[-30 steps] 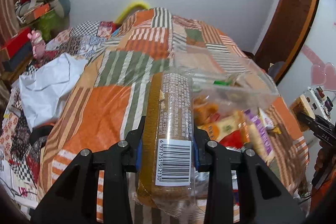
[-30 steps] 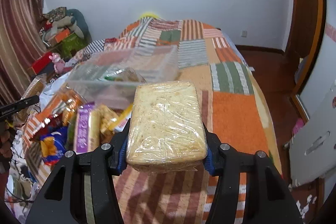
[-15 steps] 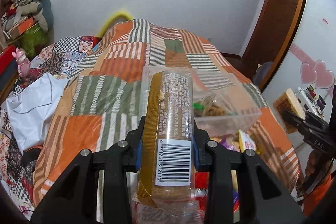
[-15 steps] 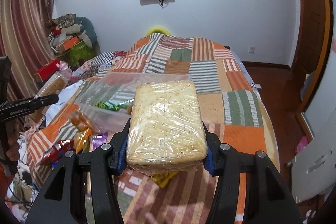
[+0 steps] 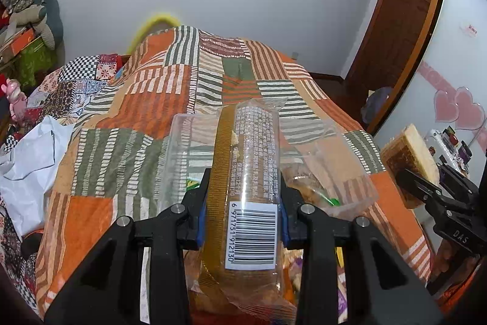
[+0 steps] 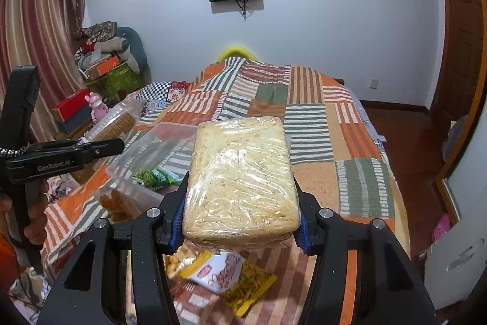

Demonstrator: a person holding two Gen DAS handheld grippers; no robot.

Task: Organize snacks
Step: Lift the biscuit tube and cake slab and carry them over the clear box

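My left gripper [image 5: 242,215] is shut on a clear-wrapped brown cake pack with a barcode [image 5: 248,188], held edge-up above the bed. My right gripper [image 6: 240,224] is shut on a flat plastic-wrapped pale bread block [image 6: 240,175]. A clear plastic bin [image 5: 331,169] sits on the patchwork quilt just beyond both grippers; it holds a green packet [image 6: 155,177] and brown snacks. It also shows in the right wrist view [image 6: 143,169]. Loose snack packets [image 6: 231,276] lie on the quilt under the right gripper. Each gripper shows in the other's view, left [image 6: 100,148] and right [image 5: 420,188].
The patchwork quilt [image 5: 146,99] covers the bed. A white cloth [image 5: 27,160] lies at its left edge. Boxes, cushions and a pink toy [image 6: 97,105] are piled by the left wall. A wooden door [image 5: 395,20] and white furniture [image 6: 456,249] are on the right.
Both grippers have risen and tilted up with their packs still held. The clear bin now sits lower and closer in both views, and more of the wall shows.
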